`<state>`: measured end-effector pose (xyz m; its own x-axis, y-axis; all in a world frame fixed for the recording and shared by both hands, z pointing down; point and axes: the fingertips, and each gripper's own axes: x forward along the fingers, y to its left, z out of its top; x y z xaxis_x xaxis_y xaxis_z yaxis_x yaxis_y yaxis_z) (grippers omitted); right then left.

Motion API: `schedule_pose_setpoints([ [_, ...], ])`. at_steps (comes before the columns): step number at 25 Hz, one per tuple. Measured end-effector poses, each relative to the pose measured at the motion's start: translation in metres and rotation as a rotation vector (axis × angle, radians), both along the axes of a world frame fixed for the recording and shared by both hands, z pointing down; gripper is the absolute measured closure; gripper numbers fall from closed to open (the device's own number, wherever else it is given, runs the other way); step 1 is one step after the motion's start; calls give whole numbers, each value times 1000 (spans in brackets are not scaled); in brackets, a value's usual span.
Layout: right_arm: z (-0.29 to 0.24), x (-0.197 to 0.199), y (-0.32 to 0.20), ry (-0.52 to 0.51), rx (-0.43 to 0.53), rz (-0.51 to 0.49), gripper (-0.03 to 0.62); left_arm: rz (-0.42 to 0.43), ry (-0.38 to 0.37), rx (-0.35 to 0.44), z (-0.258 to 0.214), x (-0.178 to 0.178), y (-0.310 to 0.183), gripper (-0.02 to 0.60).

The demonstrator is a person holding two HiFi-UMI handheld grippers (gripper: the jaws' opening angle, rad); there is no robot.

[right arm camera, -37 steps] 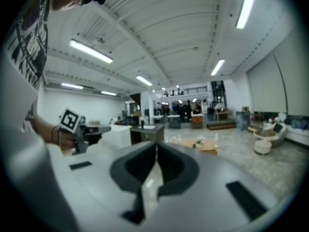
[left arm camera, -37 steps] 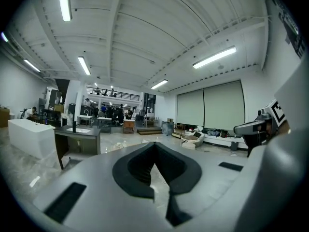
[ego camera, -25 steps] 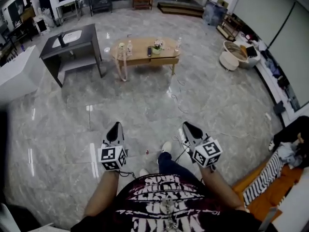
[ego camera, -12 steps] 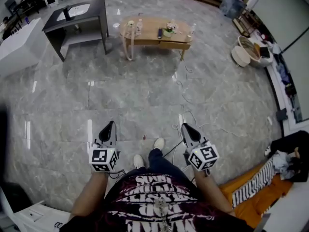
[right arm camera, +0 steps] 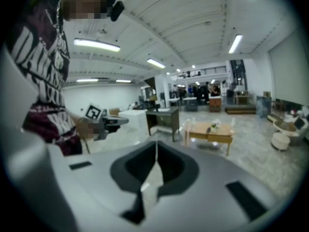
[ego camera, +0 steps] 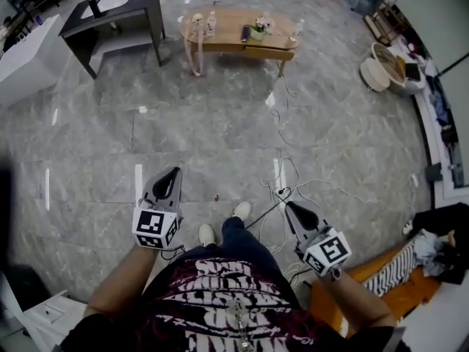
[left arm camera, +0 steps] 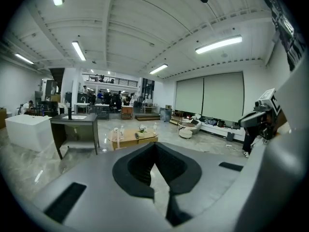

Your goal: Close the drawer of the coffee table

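The oval wooden coffee table [ego camera: 234, 31] stands far across the floor at the top of the head view. It also shows small in the left gripper view as the coffee table [left arm camera: 131, 138] and in the right gripper view as the coffee table [right arm camera: 211, 132]. Its drawer [ego camera: 272, 50] juts out a little at the table's right end, seen too as the drawer [right arm camera: 219, 138]. My left gripper [ego camera: 174, 173] and right gripper [ego camera: 291, 207] are held low in front of my body, both shut and empty, far from the table.
A dark grey desk [ego camera: 110, 9] and a white counter [ego camera: 26, 57] stand left of the table. Cables [ego camera: 282, 160] trail over the marble floor between me and the table. Round baskets [ego camera: 381, 68] sit at the right, an orange mat [ego camera: 396, 288] at lower right.
The coffee table has slid toward the top of the head view. Both grippers have sunk in the frame, and the right one has shifted out to the right.
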<state>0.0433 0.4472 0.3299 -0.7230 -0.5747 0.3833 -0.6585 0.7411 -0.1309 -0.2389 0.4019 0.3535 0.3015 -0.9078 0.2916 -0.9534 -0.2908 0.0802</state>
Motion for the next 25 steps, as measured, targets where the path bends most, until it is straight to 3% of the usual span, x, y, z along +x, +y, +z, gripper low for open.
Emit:
schedule_pose_setpoints([
  [5,-10,23,-29,69,-56,-165,559,15,-31,9,-14,18,-43,560],
  [10,7,33,-86,45,-28,-193,559,-7,-41,12,-22,44,-79,560],
  [14,29,35,-132,34,2,-134,559,-45,-57,20,-25,55,-105,560],
  [21,13,55,-202,-171,7,100,559,-112,-44,49,-32,84,-137,560],
  [25,12,47,-216,-190,-7,70,559,-129,-44,18,-25,87,-141,560],
])
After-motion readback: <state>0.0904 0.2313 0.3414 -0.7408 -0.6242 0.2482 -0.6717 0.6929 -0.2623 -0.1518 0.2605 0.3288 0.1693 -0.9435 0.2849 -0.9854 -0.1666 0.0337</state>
